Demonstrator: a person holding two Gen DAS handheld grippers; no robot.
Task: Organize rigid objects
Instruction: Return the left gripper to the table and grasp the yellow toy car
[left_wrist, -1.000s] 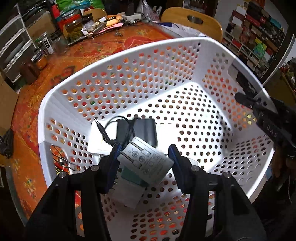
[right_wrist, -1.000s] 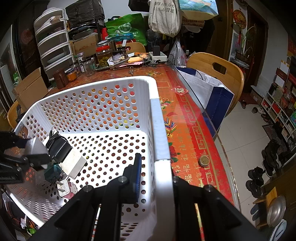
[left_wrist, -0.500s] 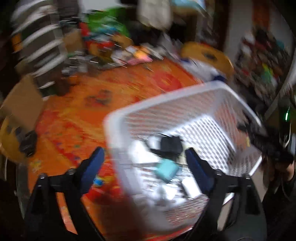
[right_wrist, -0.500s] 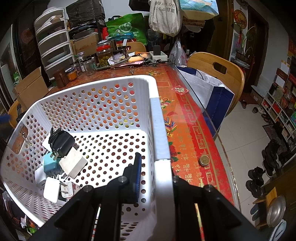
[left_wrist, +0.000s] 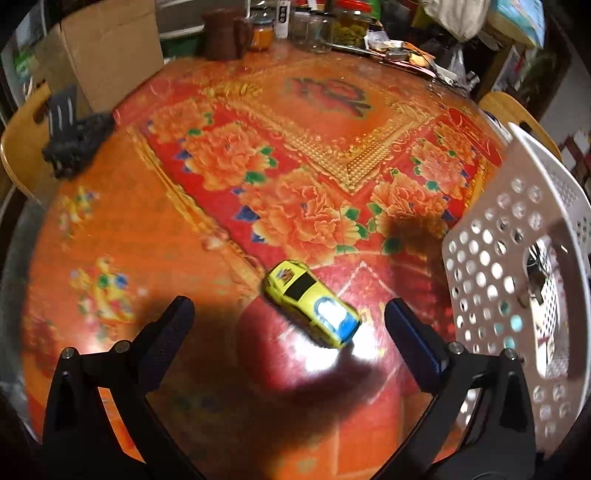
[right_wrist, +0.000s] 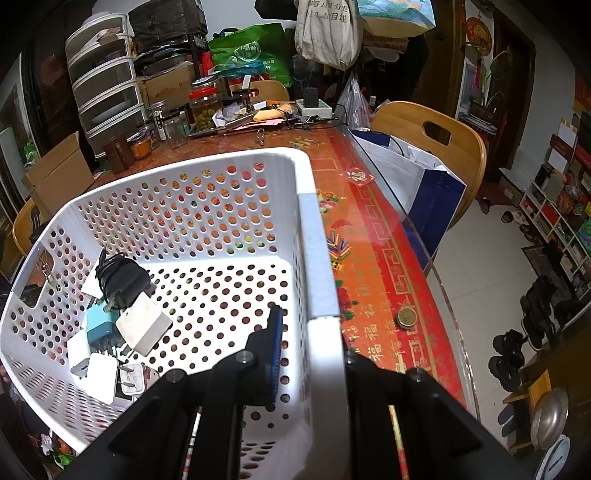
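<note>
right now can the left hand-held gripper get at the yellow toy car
Probably yes: the left hand-held gripper is open, and the yellow toy car lies on the table between its fingers with nothing in the way.

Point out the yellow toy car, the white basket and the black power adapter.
yellow toy car (left_wrist: 312, 302): left wrist view, on its roof.
white basket (right_wrist: 319, 258): right wrist view, on the near rim.
black power adapter (right_wrist: 123, 282): right wrist view, on its body.
</note>
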